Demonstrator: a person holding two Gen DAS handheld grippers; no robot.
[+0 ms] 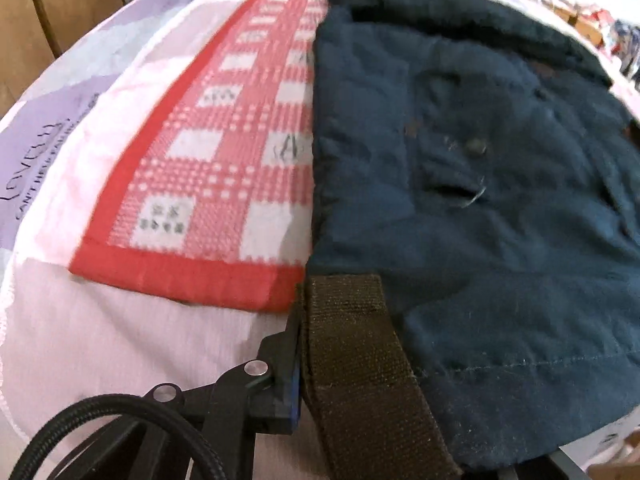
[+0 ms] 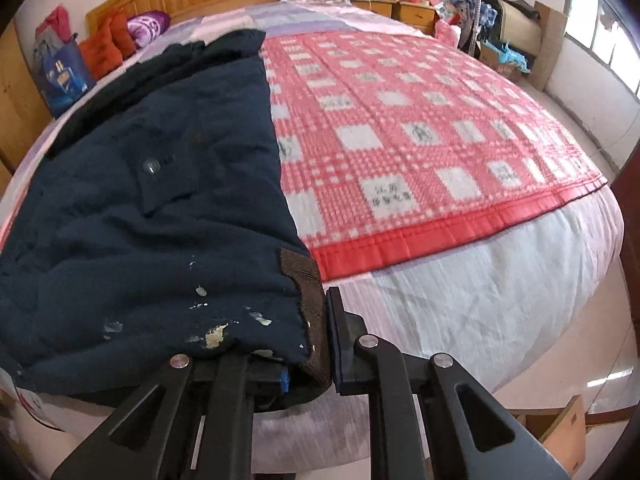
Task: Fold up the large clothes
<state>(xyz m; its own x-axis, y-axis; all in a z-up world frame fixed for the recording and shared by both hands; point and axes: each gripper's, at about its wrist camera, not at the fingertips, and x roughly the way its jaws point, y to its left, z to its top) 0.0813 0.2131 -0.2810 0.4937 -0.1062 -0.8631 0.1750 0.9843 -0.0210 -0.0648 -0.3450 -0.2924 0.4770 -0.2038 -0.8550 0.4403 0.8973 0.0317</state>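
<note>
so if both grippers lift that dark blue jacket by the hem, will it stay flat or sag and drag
The jacket is probably floppy: its padded cloth wrinkles and drapes over the bed edge. It looks bulky, so likely heavyish. Pinched at the ribbed hem by left gripper and right gripper, the middle would likely sag.

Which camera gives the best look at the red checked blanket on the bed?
The right wrist view: the red checked blanket spreads nearly whole across the bed, with its red border visible along the near edge. The left wrist view shows only a blurred strip of it beside the dark blue jacket.
</note>
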